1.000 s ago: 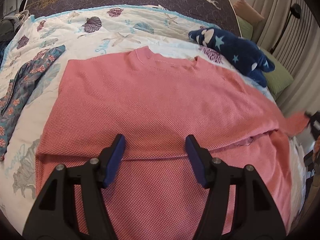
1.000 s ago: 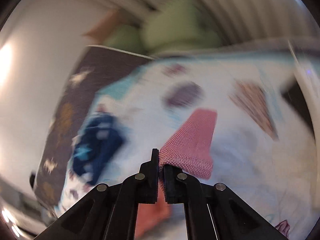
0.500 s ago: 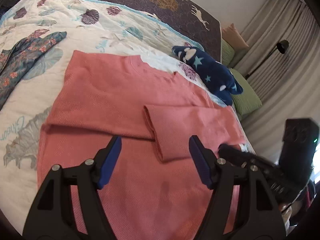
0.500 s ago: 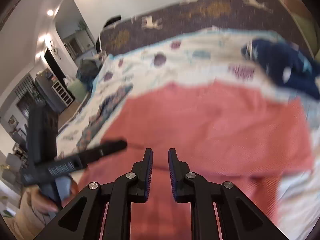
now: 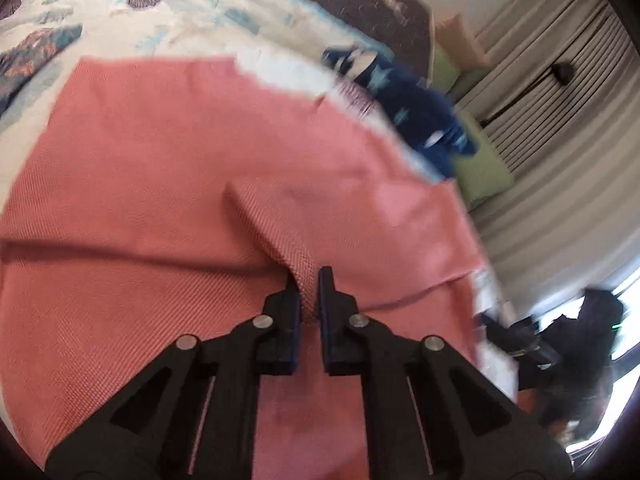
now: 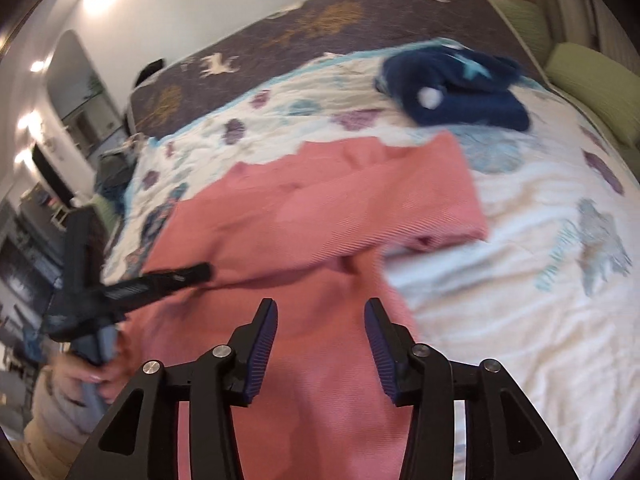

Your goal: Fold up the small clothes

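A pink knit sweater [image 5: 152, 168] lies flat on the bed, both sleeves folded across its body. My left gripper [image 5: 308, 280] is shut on the cuff end of the folded sleeve [image 5: 288, 236] near the sweater's middle. The sweater also shows in the right wrist view [image 6: 320, 216], where the left gripper [image 6: 200, 272] reaches in from the left. My right gripper [image 6: 320, 312] is open and empty, just above the sweater's lower right part. The right gripper also appears blurred at the right edge of the left wrist view [image 5: 516, 340].
A navy star-patterned garment [image 6: 452, 88] lies beyond the sweater's collar. A blue floral cloth [image 5: 24, 60] lies to the left. The white seashell quilt [image 6: 560, 184] covers the bed, green pillows [image 6: 592, 76] at the right, dark blanket [image 6: 320, 16] at the far end, curtains [image 5: 560, 140] beyond.
My right gripper let go of the sleeve after laying it across the sweater, then opened wide. My left gripper moved in and closed on the sleeve's cuff end.
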